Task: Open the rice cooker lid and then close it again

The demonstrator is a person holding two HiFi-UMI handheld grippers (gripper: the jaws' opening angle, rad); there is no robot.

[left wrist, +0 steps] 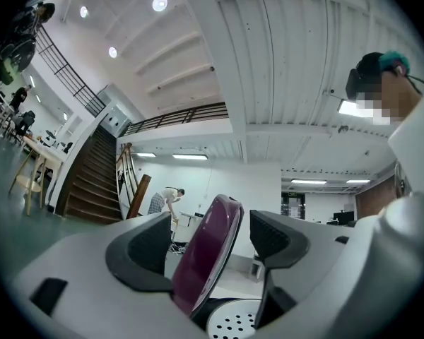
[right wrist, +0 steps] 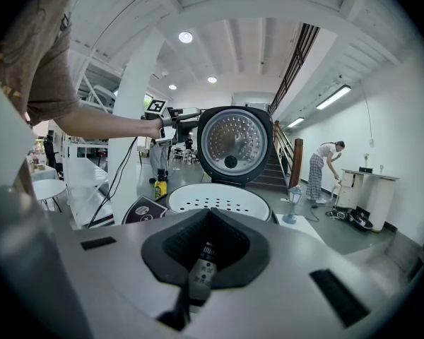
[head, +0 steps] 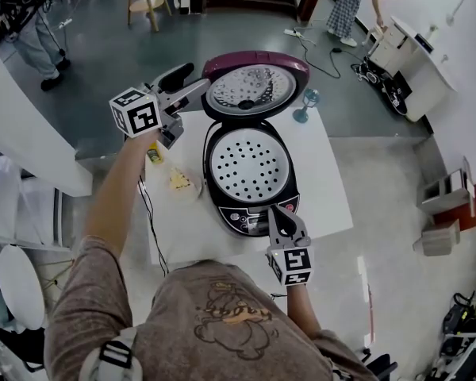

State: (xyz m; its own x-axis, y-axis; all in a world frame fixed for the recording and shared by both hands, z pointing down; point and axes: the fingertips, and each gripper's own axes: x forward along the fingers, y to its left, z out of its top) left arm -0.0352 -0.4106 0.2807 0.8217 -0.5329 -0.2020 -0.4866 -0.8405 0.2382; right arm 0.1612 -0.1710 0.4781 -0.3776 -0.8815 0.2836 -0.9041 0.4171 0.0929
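The rice cooker (head: 250,169) stands on the white table (head: 327,193) with its maroon lid (head: 254,86) raised upright, showing a white perforated tray inside. My left gripper (head: 198,78) is at the lid's left edge. In the left gripper view the lid's rim (left wrist: 208,253) runs between the open jaws of that gripper (left wrist: 212,235), and the pads stand clear of it. My right gripper (head: 285,211) is shut and hovers at the cooker's front by the control panel. In the right gripper view the right gripper (right wrist: 206,221) faces the tray (right wrist: 219,198) and lid (right wrist: 234,145).
A yellow bottle (head: 154,154) and a small yellowish packet (head: 179,181) lie left of the cooker. A black cable (head: 147,205) hangs off the table's left side. A blue stemmed lamp (head: 305,105) stands at the far right corner. A person (head: 357,2) bends over far behind.
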